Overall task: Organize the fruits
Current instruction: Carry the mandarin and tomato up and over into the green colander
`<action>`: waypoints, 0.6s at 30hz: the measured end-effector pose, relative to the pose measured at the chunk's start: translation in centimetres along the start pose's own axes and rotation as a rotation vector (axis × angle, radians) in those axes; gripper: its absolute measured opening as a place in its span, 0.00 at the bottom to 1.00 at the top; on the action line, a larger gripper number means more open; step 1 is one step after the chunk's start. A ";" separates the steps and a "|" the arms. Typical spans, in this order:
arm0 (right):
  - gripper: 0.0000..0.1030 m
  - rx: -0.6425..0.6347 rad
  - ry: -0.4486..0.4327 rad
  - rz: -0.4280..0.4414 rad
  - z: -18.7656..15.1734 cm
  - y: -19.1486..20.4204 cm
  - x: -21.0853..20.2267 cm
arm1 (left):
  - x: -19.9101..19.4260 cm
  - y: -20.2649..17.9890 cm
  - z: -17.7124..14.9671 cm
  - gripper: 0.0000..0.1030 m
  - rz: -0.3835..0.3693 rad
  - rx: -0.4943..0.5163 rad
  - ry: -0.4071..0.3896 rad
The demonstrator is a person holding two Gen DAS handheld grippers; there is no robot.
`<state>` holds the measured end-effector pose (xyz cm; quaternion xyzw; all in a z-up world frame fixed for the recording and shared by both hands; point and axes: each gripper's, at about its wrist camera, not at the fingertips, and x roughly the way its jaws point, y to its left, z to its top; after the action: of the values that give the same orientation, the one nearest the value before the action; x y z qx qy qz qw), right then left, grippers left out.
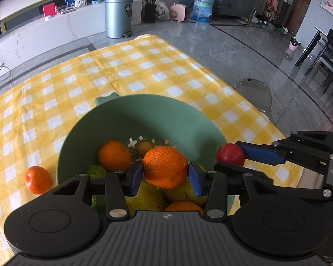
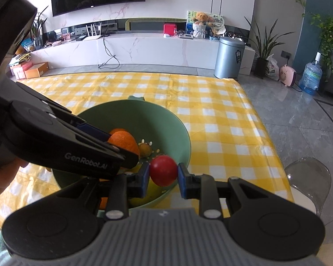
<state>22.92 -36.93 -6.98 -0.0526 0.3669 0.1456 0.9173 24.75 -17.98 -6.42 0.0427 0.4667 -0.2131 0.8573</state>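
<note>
A green colander bowl [image 1: 113,119] sits on the yellow checked tablecloth [image 1: 122,71] and holds several fruits: oranges, a small brown fruit [image 1: 144,147], yellow and green ones. My left gripper [image 1: 165,173] is shut on a large orange [image 1: 165,168] and holds it above the bowl. My right gripper [image 2: 163,171] is shut on a red round fruit [image 2: 163,170] at the bowl's near right rim [image 2: 184,155]; it also shows in the left wrist view [image 1: 230,154]. One loose orange [image 1: 37,180] lies on the cloth left of the bowl.
The table's right edge drops to a grey tiled floor. A clear chair [image 2: 308,177] stands at the right side. A metal bin [image 2: 228,57], plants and a water jug [image 2: 310,76] stand farther off by the TV bench.
</note>
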 end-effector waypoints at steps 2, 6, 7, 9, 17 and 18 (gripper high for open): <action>0.23 -0.002 0.003 0.000 -0.1 -0.1 0.0 | 0.1 0.1 -0.1 0.49 0.000 0.000 -0.011; 0.23 -0.006 0.011 -0.003 -0.1 -0.3 0.2 | 0.2 0.5 -0.2 0.50 -0.015 -0.002 -0.017; 0.23 -0.004 0.012 -0.001 -0.1 -0.4 0.3 | 0.2 0.6 -0.2 0.50 -0.023 -0.011 -0.016; 0.23 0.004 0.014 0.004 0.0 -0.5 0.3 | 0.1 1.1 -0.3 0.50 -0.039 -0.034 -0.015; 0.23 0.009 0.021 0.018 0.1 -0.3 0.4 | -0.8 2.4 -0.5 0.58 -0.083 -0.106 -0.049; 0.23 0.008 0.022 0.023 0.1 -0.3 0.4 | -1.1 2.6 -0.5 0.58 -0.090 -0.115 -0.052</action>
<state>23.36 -37.07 -7.14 -0.0463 0.3781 0.1541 0.9117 24.90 -15.14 -6.14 -0.0331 0.4572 -0.2254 0.8597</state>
